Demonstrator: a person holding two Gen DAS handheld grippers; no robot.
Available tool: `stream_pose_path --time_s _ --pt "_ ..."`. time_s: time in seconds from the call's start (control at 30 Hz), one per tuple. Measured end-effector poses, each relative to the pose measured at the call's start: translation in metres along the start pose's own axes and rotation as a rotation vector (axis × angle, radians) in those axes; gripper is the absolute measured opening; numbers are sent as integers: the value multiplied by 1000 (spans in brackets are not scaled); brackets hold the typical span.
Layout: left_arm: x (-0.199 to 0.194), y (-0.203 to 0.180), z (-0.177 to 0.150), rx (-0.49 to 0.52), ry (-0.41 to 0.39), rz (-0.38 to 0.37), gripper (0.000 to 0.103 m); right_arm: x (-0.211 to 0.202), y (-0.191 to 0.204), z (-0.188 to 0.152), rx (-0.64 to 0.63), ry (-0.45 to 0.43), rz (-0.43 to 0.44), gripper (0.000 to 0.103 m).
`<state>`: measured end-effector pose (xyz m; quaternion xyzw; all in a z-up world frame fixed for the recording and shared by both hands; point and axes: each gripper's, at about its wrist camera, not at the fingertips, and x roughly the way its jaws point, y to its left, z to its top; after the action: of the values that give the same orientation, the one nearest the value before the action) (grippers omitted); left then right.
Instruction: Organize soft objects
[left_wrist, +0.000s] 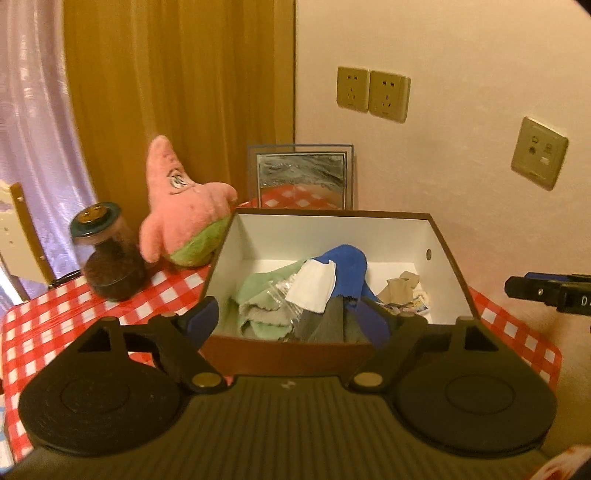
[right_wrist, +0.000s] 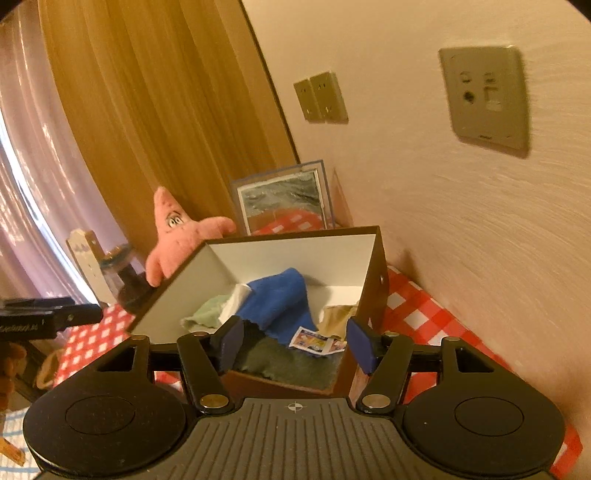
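Note:
A brown box with a white inside stands on the red checked table. In it lie a blue cloth, a green cloth, a grey cloth, a white piece and a beige cloth. A pink starfish plush leans left of the box. My left gripper is open and empty over the box's near edge. My right gripper is open and empty over the box's near right corner.
A dark lidded jar stands left of the plush. A framed picture leans on the wall behind the box. Wall sockets are above. The right gripper's tip shows right of the box.

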<state>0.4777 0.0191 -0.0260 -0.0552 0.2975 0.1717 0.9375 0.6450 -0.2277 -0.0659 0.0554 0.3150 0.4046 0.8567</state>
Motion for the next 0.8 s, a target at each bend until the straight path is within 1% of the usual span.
stream_pose_path --time_s 0.13,0.23,0.33,0.47,0.63,0.8 --pt "-32 -5 -17 0 -22 37 82 -27 8 -10 5 -30 -6 63" --pt "-54 -8 -31 -6 -28 27 82 -46 14 -21 16 -45 -8 65" --pt "-73 -11 -44 -6 -27 8 82 -64 23 -33 17 -43 -28 68" --pt "-97 -14 -60 -4 -23 17 82 -88 36 -49 9 -49 -40 69" --pt "-127 -13 -78 -6 -18 24 82 -111 55 -68 15 -23 -31 70" --pt "-154 -4 -102 0 14 -2 82 -130 86 -95 -25 13 -59 70"
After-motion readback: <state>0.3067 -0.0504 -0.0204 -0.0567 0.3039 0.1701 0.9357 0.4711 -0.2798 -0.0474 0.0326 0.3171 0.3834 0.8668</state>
